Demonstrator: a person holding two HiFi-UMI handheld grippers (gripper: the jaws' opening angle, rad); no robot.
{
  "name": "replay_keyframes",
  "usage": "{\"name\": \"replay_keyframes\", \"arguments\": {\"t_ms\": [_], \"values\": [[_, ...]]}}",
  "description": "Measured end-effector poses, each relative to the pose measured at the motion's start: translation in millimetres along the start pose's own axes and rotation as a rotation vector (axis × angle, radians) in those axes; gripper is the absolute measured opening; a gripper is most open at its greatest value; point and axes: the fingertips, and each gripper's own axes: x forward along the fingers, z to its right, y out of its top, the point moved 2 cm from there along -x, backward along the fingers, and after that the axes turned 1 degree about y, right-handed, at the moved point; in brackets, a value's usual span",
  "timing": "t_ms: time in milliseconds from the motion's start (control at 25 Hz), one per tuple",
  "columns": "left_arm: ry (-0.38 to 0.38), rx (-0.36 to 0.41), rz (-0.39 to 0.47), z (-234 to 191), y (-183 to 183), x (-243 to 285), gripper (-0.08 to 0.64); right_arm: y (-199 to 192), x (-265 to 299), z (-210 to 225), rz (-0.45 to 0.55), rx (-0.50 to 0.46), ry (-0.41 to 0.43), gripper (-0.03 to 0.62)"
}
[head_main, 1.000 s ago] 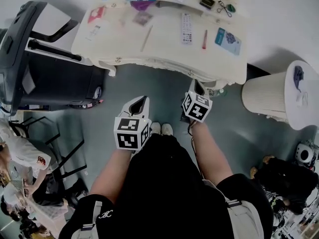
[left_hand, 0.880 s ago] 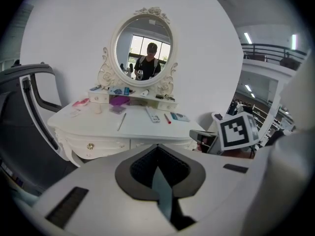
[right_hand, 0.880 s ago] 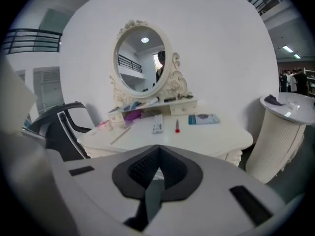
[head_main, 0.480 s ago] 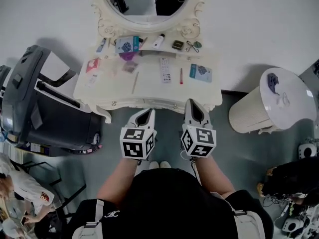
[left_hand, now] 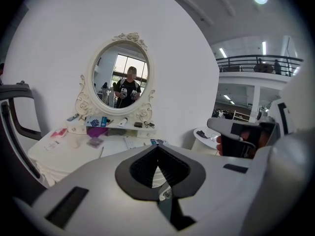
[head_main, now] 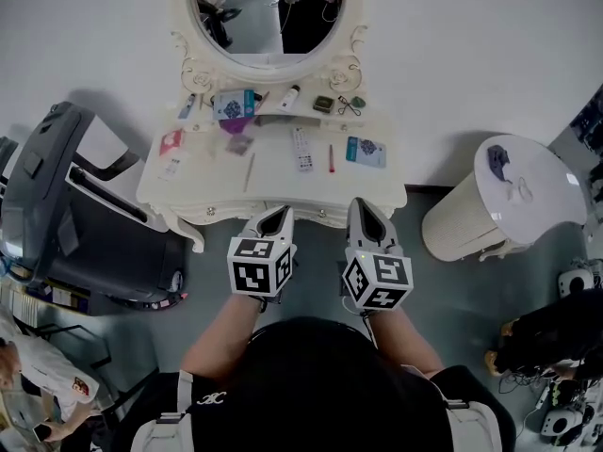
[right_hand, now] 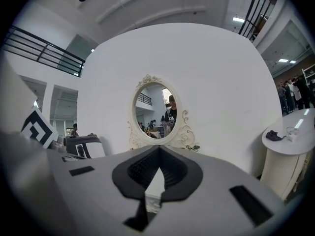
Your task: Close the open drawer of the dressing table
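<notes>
- Table point(head_main: 273, 172): cream, carved, set against a white wall, with an oval mirror point(head_main: 268, 12) rising from its back edge.
- Drawer point(head_main: 303, 211): in the table's front, under the front edge, between the two gripper tips as the head view shows them. From above it seems to lie flush with the rest of the front, though the steep angle leaves this uncertain.
- Left gripper point(head_main: 276, 213): held in the air in front of the table, apart from it. Its own view shows the jaw tips meeting, with nothing between them.
- Right gripper point(head_main: 363, 205): held beside the left one and likewise apart from the table. Its jaws are closed tip to tip and empty, and its view looks level at the mirror.
- Table top: a remote point(head_main: 301, 149) near the middle, a red pen point(head_main: 331, 157) just right of it, a blue card point(head_main: 365, 151) further right. Small items stand along the shelf under the mirror.
- Mirror: reflects a person in black holding both grippers up.
- Stand point(head_main: 462, 224): white, round and ribbed, near the table's right end.
- Machine point(head_main: 57, 215): dark grey, on the floor point(head_main: 311, 252) at the table's left end.
</notes>
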Motion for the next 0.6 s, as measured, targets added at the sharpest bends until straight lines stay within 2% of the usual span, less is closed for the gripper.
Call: {"name": "replay_keyframes", "arguments": {"t_ms": [600], "values": [[-0.035, 0.014, -0.031, 7, -12, -7, 0.008, -15, -4, -2, -0.041, 0.013, -0.019, 0.009]]}}
